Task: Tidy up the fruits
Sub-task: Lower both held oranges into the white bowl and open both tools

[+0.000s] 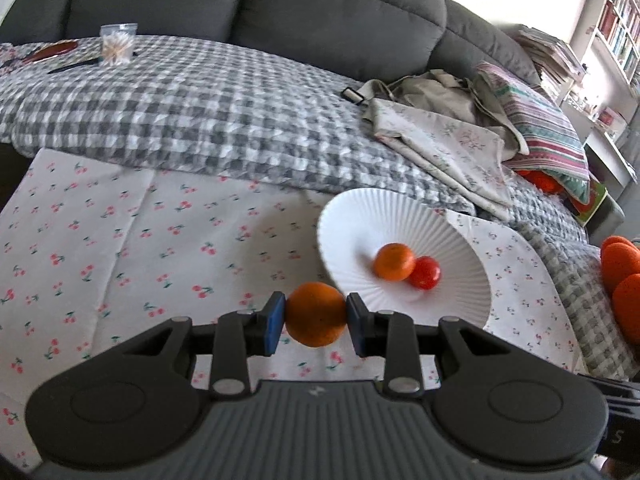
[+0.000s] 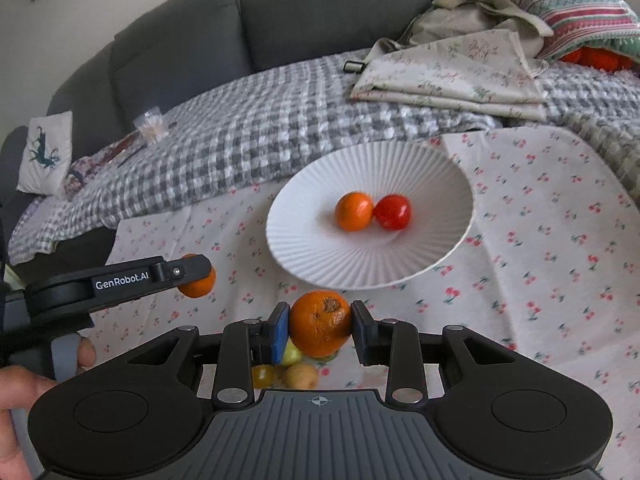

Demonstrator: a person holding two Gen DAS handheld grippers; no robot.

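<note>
The left gripper has its blue-padded fingers pressed against both sides of an orange, held above the cherry-print cloth; ahead and to the right of those fingers sits the white ribbed plate, with a mandarin touching a red tomato in its hollow; in the right wrist view the same left gripper shows at the left edge, gripped by a hand; the right gripper is likewise clamped on a scarred orange with a brown patch on top, lifted off the cloth; directly below and behind its fingers lie small yellow-green fruits, partly hidden, kind unclear; straight ahead of the fingers is the plate; beyond it lie a grey checked blanket and, far right, folded floral fabric on a dark sofa.
</note>
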